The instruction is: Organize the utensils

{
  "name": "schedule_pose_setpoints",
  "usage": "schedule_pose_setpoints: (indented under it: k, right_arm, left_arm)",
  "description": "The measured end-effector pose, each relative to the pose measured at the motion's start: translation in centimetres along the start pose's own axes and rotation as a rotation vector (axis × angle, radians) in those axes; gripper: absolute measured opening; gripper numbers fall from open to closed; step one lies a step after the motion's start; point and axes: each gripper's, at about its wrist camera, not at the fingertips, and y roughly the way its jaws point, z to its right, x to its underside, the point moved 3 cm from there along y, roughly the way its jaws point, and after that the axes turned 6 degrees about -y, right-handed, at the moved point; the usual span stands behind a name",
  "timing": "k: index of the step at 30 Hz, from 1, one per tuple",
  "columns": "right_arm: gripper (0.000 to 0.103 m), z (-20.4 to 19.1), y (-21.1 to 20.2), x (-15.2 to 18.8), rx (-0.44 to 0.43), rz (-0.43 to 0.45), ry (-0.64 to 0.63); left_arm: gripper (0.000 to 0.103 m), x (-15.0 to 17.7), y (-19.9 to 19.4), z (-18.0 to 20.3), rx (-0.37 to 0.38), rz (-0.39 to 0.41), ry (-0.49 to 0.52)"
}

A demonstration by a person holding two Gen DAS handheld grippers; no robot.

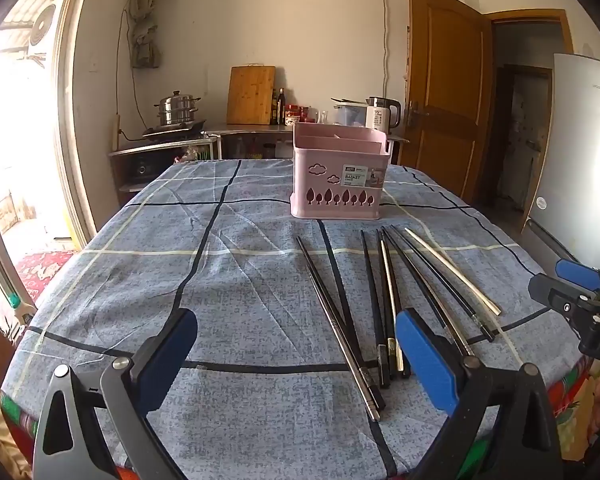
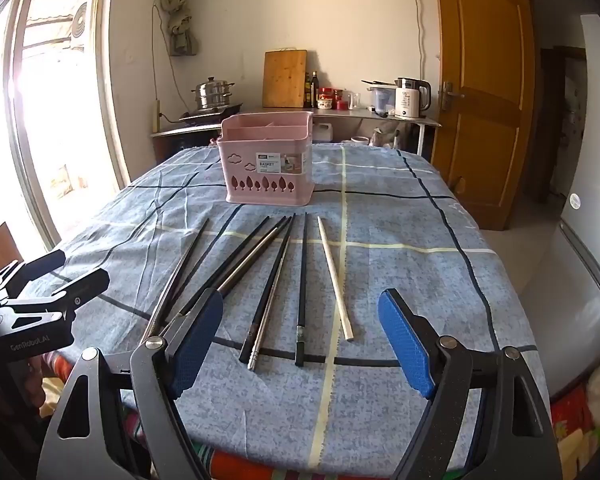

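Observation:
Several chopsticks lie fanned out on the blue checked tablecloth (image 1: 140, 280): mostly black ones (image 1: 392, 304) (image 2: 302, 280), a metal one (image 2: 270, 308), and one pale wooden one (image 1: 452, 272) (image 2: 334, 276). Beyond them stands a pink utensil basket (image 1: 340, 176) (image 2: 266, 164) with inner compartments, upright. My left gripper (image 1: 296, 356) hovers open over the near edge of the table, just left of the chopsticks' handles. My right gripper (image 2: 300, 344) is open above the handle ends of the black and wooden chopsticks. Neither holds anything. Each gripper shows at the edge of the other's view.
Behind the table, a counter holds a steel pot (image 1: 178, 110), a wooden cutting board (image 1: 250, 94), bottles and a kettle (image 1: 382, 114). A wooden door (image 1: 444, 92) and a grey fridge (image 1: 584, 152) stand to the right. A bright window is on the left.

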Motion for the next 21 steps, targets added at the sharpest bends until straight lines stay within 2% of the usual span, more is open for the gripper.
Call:
schedule_pose_setpoints:
  k: [21]
  right_arm:
    - [0.08,0.0,-0.75,-0.39,0.009,0.019,0.001]
  left_arm:
    - [0.101,-0.27,-0.58,0.17,0.02,0.025,-0.008]
